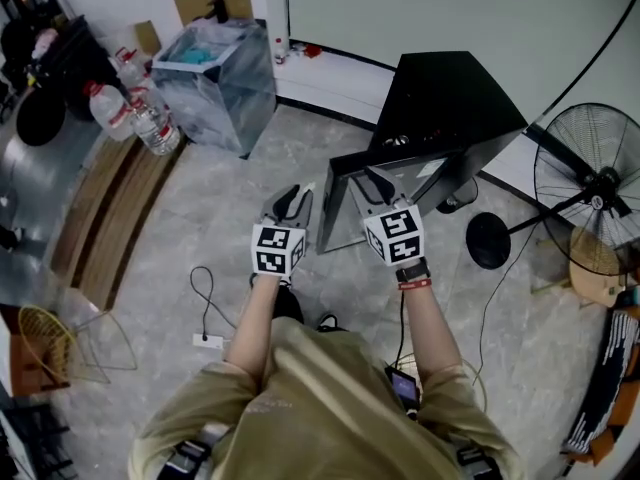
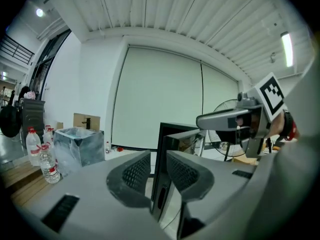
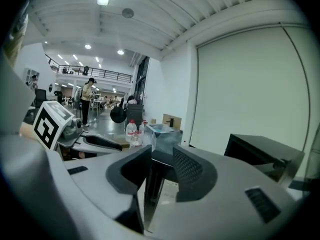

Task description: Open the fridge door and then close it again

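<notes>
- Head view: a small black fridge [image 1: 450, 108] stands on the grey floor ahead of the person, near the far wall. Its door [image 1: 345, 203] is swung open toward the person.
- The left gripper [image 1: 297, 196] is just beside the door's left edge. The right gripper [image 1: 375, 188] is over the door's top. Both marker cubes face up.
- Far left stand a lined bin [image 1: 215, 78] and several water bottles [image 1: 150, 123]. A fan [image 1: 590, 183] stands at the right, and a cable [image 1: 205, 298] lies on the floor near the person's feet.
- Left gripper view: the jaws stand a narrow gap apart, and the door's edge runs upright in that gap. I cannot see either pad pressing on it, so the grip looks loose. The black fridge body rises just beyond. The right gripper reaches in from the right, above the door's top. The bin and bottles are far left.
- Right gripper view: the jaws are somewhat apart, and the door's dark top corner sits between them. No pad is clearly clamped on it. The fridge body shows at the right. The left gripper with its marker cube is at the left. A person [image 3: 86, 101] stands far off in the hall.
</notes>
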